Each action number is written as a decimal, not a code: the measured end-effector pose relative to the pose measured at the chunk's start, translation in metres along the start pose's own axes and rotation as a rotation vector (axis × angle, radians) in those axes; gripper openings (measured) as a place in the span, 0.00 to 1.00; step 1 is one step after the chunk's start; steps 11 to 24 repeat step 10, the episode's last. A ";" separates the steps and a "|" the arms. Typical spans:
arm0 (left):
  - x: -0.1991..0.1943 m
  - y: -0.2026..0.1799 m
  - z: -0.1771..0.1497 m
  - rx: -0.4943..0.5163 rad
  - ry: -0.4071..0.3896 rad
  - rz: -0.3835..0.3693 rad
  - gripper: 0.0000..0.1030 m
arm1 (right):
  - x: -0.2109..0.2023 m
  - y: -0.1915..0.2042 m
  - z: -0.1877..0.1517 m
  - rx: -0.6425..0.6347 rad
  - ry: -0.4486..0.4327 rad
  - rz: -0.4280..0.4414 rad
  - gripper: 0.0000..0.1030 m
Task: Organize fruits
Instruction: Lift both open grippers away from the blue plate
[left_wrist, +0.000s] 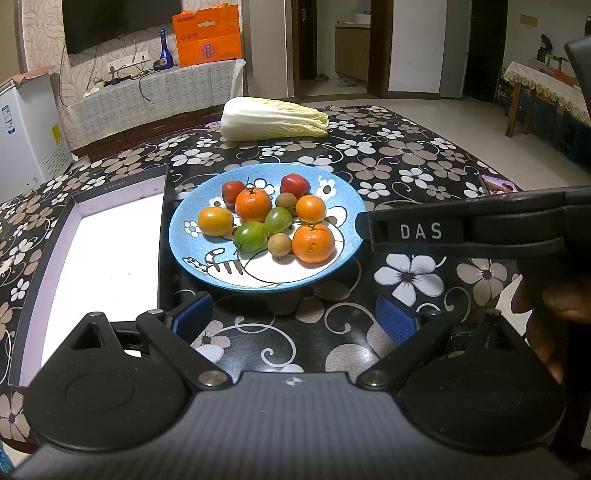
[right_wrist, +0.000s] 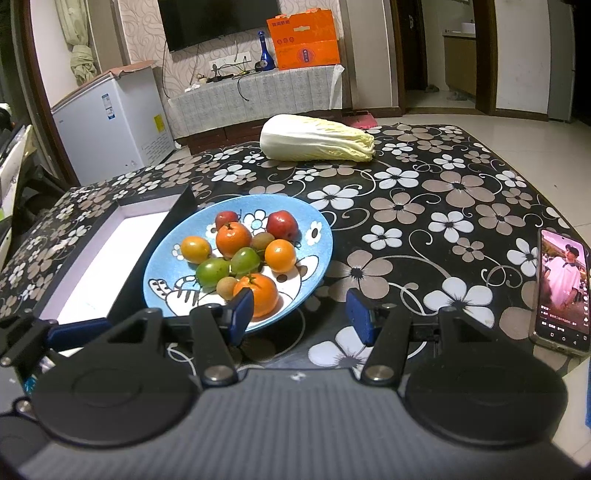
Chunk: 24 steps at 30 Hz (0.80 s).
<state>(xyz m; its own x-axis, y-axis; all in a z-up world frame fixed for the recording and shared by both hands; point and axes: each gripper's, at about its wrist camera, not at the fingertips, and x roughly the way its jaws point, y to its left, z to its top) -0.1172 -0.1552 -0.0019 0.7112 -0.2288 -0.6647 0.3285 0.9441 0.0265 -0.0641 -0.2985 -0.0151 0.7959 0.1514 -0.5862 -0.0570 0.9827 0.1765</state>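
Observation:
A blue plate (left_wrist: 184, 236) (right_wrist: 162, 273) with a cat drawing holds several fruits: tangerines (left_wrist: 313, 243) (right_wrist: 260, 293), green fruits (left_wrist: 250, 236) (right_wrist: 212, 271), red fruits (left_wrist: 294, 184) (right_wrist: 282, 224) and small brown longans (left_wrist: 279, 245) (right_wrist: 226, 287). My left gripper (left_wrist: 295, 315) hovers open in front of the plate, nothing between its blue pads. My right gripper (right_wrist: 301, 315) stands open at the plate's near right rim, its left pad (right_wrist: 242, 314) in front of the nearest tangerine. One black finger (left_wrist: 421, 230) of it reaches the rim in the left wrist view.
An open black box (left_wrist: 110, 258) (right_wrist: 110, 258) with a white inside lies just left of the plate. A napa cabbage (left_wrist: 273, 118) (right_wrist: 317, 138) rests at the far side of the flowered table (left_wrist: 406, 162). A lit phone (right_wrist: 561, 291) lies near the right edge.

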 end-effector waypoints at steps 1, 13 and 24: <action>0.000 0.000 0.000 0.000 0.001 0.001 0.94 | 0.000 0.000 0.000 0.000 0.000 0.000 0.56; 0.000 0.004 0.001 -0.012 -0.012 -0.015 0.94 | 0.000 -0.001 0.000 0.001 -0.001 -0.001 0.56; 0.000 0.004 0.001 -0.012 -0.012 -0.015 0.94 | 0.000 -0.001 0.000 0.001 -0.001 -0.001 0.56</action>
